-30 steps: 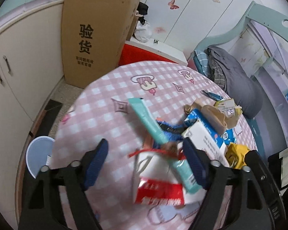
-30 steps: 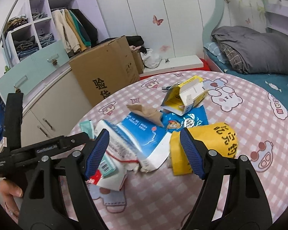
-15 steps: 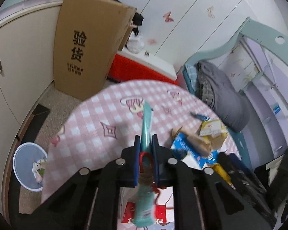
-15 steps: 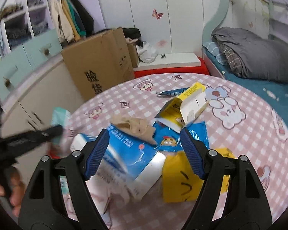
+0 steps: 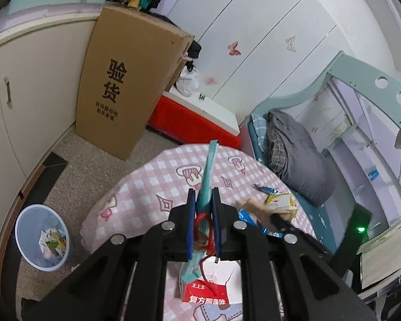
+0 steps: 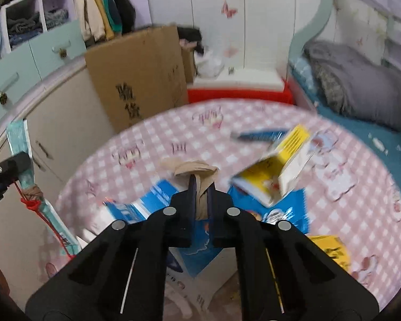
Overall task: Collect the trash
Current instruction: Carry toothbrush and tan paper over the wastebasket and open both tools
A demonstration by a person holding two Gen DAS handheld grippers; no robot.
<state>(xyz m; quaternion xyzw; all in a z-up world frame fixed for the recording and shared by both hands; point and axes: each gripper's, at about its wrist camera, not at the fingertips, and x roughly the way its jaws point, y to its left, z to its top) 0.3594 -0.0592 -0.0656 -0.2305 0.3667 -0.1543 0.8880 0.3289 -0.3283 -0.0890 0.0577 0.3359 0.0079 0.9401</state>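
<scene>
My left gripper (image 5: 203, 200) is shut on a long teal tube wrapper (image 5: 208, 171) with a red string (image 5: 200, 220) hanging from it, held above the pink checked table (image 5: 147, 187). The wrapper also shows at the left of the right wrist view (image 6: 21, 144). My right gripper (image 6: 201, 187) is shut on a crumpled beige stocking (image 6: 192, 169) over the trash pile: a blue and white carton (image 6: 136, 208), a yellow and white box (image 6: 283, 165), a blue snack bag (image 6: 283, 211) and a yellow packet (image 6: 331, 248).
A pale blue bin (image 5: 41, 236) with some trash stands on the floor left of the table. A red and white packet (image 5: 207, 293) lies under my left gripper. A tall cardboard box (image 5: 125, 80), cupboards (image 5: 18, 93) and a bed (image 5: 294, 155) surround the table.
My left gripper closed on the teal wrapper and lifted it off the table. My right gripper went from open to shut on the beige stocking.
</scene>
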